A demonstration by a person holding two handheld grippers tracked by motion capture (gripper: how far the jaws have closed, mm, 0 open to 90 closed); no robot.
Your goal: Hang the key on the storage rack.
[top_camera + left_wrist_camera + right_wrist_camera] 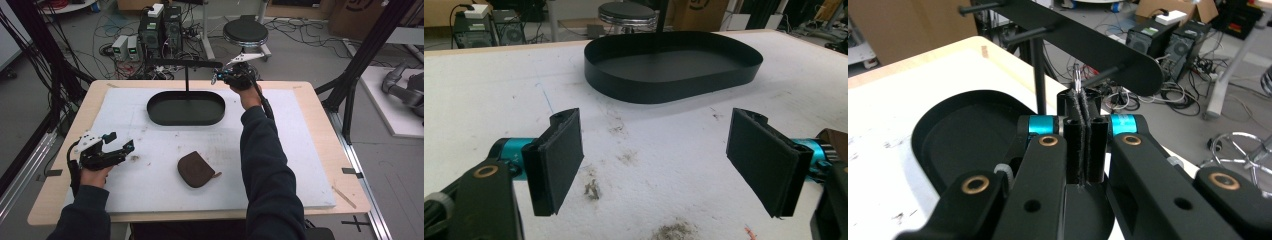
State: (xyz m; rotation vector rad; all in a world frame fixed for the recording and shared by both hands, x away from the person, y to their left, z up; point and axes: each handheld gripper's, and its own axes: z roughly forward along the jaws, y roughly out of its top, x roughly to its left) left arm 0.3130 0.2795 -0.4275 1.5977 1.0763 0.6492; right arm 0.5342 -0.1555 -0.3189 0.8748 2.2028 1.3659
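Nearest the person, at about 8 o'clock on the white mat [150, 190], the left gripper [121, 142] rests low over the surface with its jaws spread wide and nothing between them. Its own view shows the two black pads [558, 160] well apart, with bare, stained mat between them and nothing touching either pad.

Just past it, toward 6 o'clock of the mat's middle, lies a brown pouch [196, 170], flat on the mat, well apart from both grippers. A corner of it shows at the right edge of the left gripper view.

Farther out, at 12 o'clock, stands a black oval tray [165, 116] with a low wall. A thin upright post [187, 80] rises from its middle and carries a dark crossbar [175, 63] with short pegs [1103, 74].

At the far end, near 1 o'clock, the right gripper [216, 77] is held up beside the right tip of the crossbar, above the tray's far right rim. Its jaws are pressed together, and its own view shows a small silvery metal piece [1077, 77] pinched between the pad tips, just beside one of the pegs; what the piece is cannot be made out. The person's right forearm [262, 150] stretches across the mat's right half, to the right of the pouch.
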